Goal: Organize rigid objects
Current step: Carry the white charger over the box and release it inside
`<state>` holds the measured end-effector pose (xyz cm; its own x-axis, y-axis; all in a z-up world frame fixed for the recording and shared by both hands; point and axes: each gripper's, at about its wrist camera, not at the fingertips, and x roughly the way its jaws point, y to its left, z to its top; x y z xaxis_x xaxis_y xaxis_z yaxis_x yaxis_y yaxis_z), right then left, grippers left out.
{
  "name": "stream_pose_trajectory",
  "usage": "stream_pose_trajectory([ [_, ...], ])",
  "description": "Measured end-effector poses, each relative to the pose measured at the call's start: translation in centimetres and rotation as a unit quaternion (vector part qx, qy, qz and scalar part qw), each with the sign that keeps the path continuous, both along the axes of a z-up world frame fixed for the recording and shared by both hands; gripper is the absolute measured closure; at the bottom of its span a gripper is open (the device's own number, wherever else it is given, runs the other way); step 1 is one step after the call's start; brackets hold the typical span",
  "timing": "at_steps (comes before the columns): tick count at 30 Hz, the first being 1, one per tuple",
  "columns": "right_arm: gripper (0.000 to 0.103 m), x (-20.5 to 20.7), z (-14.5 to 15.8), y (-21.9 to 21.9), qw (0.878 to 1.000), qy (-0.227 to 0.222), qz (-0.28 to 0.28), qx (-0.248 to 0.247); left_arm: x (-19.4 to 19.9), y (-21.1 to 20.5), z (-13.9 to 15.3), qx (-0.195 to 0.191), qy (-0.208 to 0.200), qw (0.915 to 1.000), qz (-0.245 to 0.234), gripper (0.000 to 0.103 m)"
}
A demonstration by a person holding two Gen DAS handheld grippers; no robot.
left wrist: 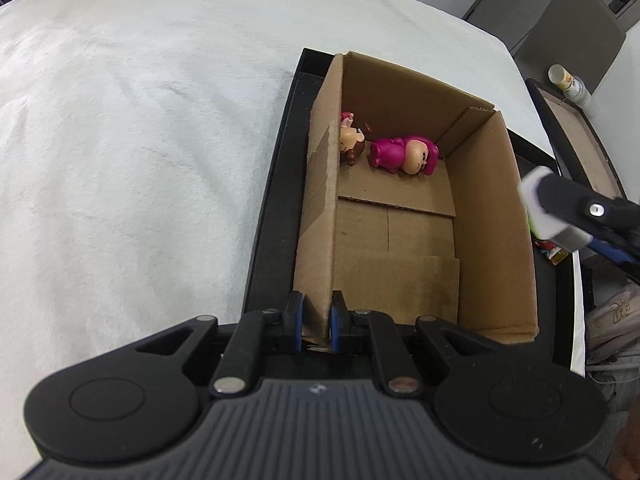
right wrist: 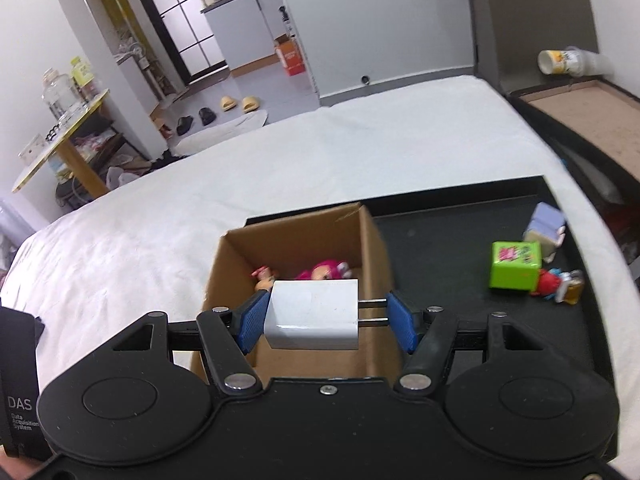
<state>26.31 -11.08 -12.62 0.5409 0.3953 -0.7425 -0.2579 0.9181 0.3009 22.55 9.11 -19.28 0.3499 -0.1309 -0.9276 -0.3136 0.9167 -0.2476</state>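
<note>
An open cardboard box (left wrist: 492, 216) stands on a black tray (left wrist: 272, 216); it also shows in the right wrist view (right wrist: 376, 248). Inside lie a pink doll (left wrist: 402, 155) and a second small doll (left wrist: 352, 140) against the left wall. My left gripper (left wrist: 316, 320) is shut on the box's left wall at its near corner. My right gripper (right wrist: 322, 316) is shut on a white plug adapter (right wrist: 312, 314), prongs pointing right, held above the box's near edge. It appears at the right of the left wrist view (left wrist: 548, 212).
On the tray (right wrist: 440, 256) right of the box lie a green cube (right wrist: 516, 266), a pale purple-topped block (right wrist: 544, 230) and small red and amber toys (right wrist: 560, 286). A white cloth (left wrist: 140, 140) covers the surface. A brown-lined tray (right wrist: 592, 120) and a bottle (right wrist: 568, 62) lie beyond.
</note>
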Motion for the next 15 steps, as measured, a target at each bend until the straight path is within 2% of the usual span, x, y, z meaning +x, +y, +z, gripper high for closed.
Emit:
stream_pose_trajectory([
  [15, 0.041, 0.7, -2.7, 3.7, 0.998, 0.051, 0.004, 0.035, -0.2, 0.9, -0.1, -0.024, -0.003, 0.9997, 0.007, 0.09],
])
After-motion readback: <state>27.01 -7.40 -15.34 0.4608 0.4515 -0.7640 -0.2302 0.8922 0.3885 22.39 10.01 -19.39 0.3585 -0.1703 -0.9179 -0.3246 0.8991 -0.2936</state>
